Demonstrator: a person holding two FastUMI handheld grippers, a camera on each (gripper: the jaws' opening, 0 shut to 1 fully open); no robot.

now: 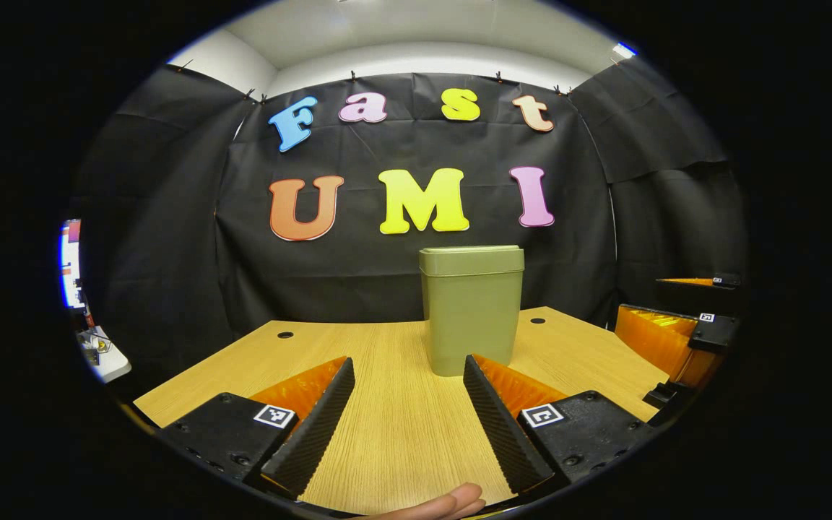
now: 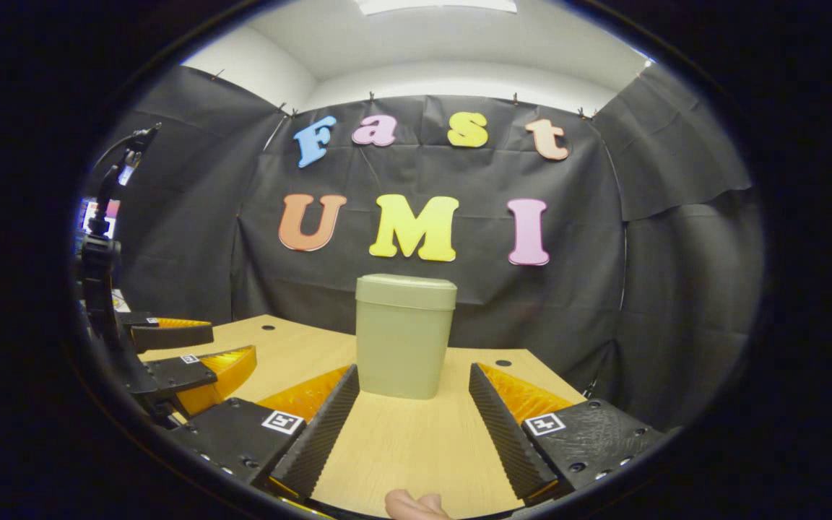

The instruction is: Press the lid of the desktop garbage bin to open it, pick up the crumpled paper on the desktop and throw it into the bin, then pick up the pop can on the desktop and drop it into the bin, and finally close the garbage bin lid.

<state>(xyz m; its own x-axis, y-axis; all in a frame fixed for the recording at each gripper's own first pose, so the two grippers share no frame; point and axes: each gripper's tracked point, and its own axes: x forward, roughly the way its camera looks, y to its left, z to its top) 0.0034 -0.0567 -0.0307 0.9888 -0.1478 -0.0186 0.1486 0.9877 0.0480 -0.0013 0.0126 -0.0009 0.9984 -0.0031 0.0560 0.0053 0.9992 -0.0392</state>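
Left gripper view: the olive garbage bin (image 1: 471,318) stands shut, likely light stiff plastic; press its lid (image 1: 471,260) from above. Left gripper (image 1: 409,404) and right gripper (image 2: 412,412) gape wide, empty.

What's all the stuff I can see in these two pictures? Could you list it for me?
garbage bin: one, olive green, lid shut, upright on the table toward the back wall
table: one, light wood grain, with small dark round holes near its far corners
booth wall: black cloth hung behind and at the sides of the table
ceiling: white, with a bright light panel
clutter outside the booth: small items on a white surface at the far left of the left gripper view, too small to tell
left gripper: one, open, holds nothing, low over the table's near edge
right gripper: one, open, holds nothing, aimed at the bin
person's fingertips: at the bottom edge of each view
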